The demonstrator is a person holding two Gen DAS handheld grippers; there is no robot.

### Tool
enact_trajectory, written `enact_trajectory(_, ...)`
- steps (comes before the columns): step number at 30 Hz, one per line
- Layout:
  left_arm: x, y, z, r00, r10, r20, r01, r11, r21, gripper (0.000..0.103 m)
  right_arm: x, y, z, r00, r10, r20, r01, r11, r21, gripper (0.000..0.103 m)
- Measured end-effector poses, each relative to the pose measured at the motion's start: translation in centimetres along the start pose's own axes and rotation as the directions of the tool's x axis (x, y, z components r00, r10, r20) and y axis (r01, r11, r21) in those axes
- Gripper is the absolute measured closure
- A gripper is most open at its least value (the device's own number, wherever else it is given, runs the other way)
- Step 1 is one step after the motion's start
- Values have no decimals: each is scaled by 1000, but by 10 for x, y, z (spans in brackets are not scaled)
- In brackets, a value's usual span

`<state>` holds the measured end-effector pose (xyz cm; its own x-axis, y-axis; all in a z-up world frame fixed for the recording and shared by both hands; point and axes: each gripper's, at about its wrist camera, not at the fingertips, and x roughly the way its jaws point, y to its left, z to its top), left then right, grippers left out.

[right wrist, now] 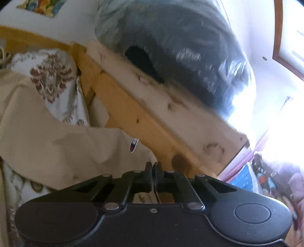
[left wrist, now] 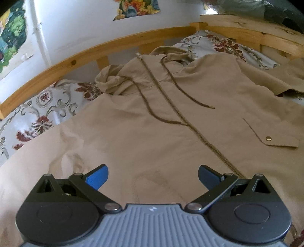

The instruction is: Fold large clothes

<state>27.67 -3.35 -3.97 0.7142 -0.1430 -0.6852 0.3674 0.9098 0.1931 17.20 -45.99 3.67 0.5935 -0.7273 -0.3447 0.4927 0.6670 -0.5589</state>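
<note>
A beige zip-up jacket (left wrist: 171, 114) lies spread on a floral bedspread (left wrist: 38, 106), the left gripper (left wrist: 153, 175) wide apart and empty above it, while the right gripper (right wrist: 153, 171) is closed, anything pinched lost in blur.

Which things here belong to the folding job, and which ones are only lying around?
Belong to the job:
- beige hooded jacket, spread zipped on the bed
- left hand-held gripper, open above the jacket
- right hand-held gripper, shut

Just lying about:
- floral bedding
- wooden bed frame
- dark bundle on the frame
- wall posters
</note>
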Motion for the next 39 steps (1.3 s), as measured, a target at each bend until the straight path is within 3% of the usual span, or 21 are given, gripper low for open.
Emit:
enact_trajectory(3,-12,6,-4,1000,15,2,-15,1000,-4,1,-27,-14,25,996,82,46,-86,994,75,103)
enact_trajectory(5,-23,10,-6,999,30,12,-30,1000,-4,1,-52,-25,48,980,172,100,-186,970,155,103)
enact_trajectory(8,-43,17,-11,999,47,25,-47,999,-14,1,-95,-32,88,916,338,216,-383,898,218,103)
enact_trajectory(11,-62,24,-16,998,60,34,-59,998,-37,1,-135,-23,127,791,514,332,-596,771,224,103)
enact_trajectory(15,-80,32,-24,997,65,43,-62,995,-74,1,-177,26,170,574,704,418,-807,573,144,103)
enact_trajectory(20,-83,44,-37,998,59,33,-55,993,-107,1,-215,123,197,385,832,399,-914,403,42,103)
enact_trajectory(22,-77,50,-43,998,61,16,-59,992,-109,1,-222,167,199,344,864,368,-931,365,12,103)
enact_trajectory(27,-59,70,-54,997,82,-12,-83,988,-128,1,-212,276,182,294,924,246,-951,309,-24,95)
enact_trajectory(29,-52,77,-56,996,83,-11,-84,986,-144,1,-202,305,168,270,941,203,-960,280,-17,76)
enact_trajectory(31,-46,85,-56,997,80,9,-77,983,-169,1,-185,318,156,246,953,175,-969,248,14,46)
enact_trajectory(32,-43,87,-54,997,77,21,-72,980,-185,1,-179,318,149,236,954,183,-972,235,28,41)
enact_trajectory(34,-34,87,-48,997,61,50,-49,977,-209,1,-159,308,135,243,950,195,-970,236,61,30)
enact_trajectory(35,-27,85,-42,996,53,68,-38,976,-215,1,-149,299,129,256,944,210,-967,247,69,27)
enact_trajectory(36,-21,82,-38,996,51,80,-32,976,-214,1,-139,287,121,290,928,232,-957,281,73,21)
enact_trajectory(37,-12,78,-33,995,50,88,-30,977,-210,1,-130,278,116,339,908,248,-941,331,74,18)
enact_trajectory(38,-3,73,-28,994,57,89,-38,979,-202,1,-118,268,111,406,875,265,-913,402,73,17)
enact_trajectory(39,7,67,-23,994,78,82,-61,979,-197,1,-104,258,106,488,826,282,-869,489,73,17)
